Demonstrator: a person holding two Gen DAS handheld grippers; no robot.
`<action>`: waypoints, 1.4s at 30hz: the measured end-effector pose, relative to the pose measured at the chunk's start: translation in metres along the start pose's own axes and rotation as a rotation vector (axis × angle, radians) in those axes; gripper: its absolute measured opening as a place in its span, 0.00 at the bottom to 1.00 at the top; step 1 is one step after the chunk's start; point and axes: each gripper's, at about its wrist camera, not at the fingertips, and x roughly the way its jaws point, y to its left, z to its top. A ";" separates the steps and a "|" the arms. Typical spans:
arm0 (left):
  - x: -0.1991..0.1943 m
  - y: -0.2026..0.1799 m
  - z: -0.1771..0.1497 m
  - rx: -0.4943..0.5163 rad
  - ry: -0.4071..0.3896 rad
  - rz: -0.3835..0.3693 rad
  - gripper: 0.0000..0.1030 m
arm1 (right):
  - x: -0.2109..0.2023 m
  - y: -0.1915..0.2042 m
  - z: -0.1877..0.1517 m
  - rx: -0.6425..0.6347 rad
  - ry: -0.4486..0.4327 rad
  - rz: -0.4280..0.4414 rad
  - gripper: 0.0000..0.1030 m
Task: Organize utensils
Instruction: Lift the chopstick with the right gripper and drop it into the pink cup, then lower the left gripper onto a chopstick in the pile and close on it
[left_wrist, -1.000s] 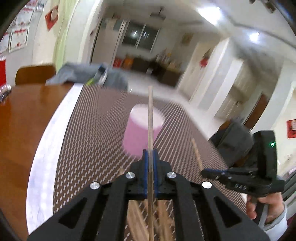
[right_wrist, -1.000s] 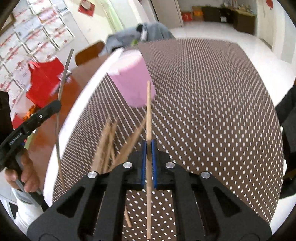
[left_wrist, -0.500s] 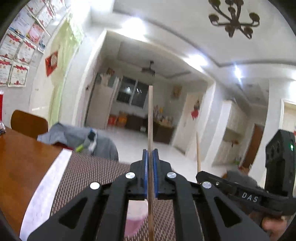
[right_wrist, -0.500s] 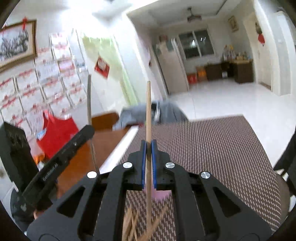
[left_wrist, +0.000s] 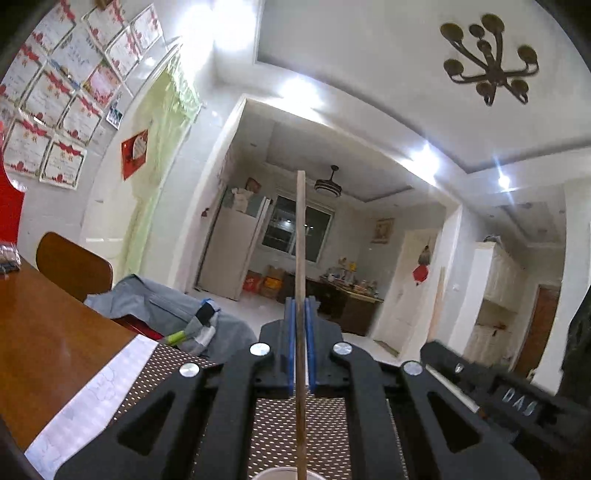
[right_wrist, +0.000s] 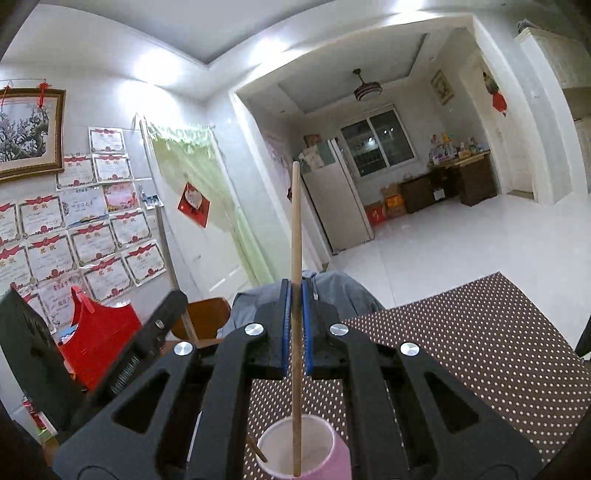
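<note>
Both grippers are clamped on a chopstick each, held upright. In the right wrist view the right gripper (right_wrist: 294, 325) pinches its chopstick (right_wrist: 295, 229) at centre frame, lower end dipping into the pink cup (right_wrist: 332, 452) at the bottom edge, on the dotted mat (right_wrist: 480, 350). The left gripper (left_wrist: 300, 343) squeezes another chopstick (left_wrist: 300, 236); only the cup's white rim peeks in below. At lower right of the left view, the other gripper's body reads "DAS". Wall certificates at the left are too blurry to read.
</note>
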 end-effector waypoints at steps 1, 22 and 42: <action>0.003 0.001 -0.004 0.007 0.004 0.003 0.05 | 0.004 0.001 -0.002 -0.005 -0.004 0.002 0.06; -0.022 0.009 -0.038 0.078 0.240 -0.047 0.28 | -0.014 -0.002 -0.045 -0.089 0.141 -0.006 0.06; -0.080 0.018 -0.021 0.099 0.363 0.030 0.40 | -0.039 0.019 -0.062 -0.129 0.236 -0.095 0.44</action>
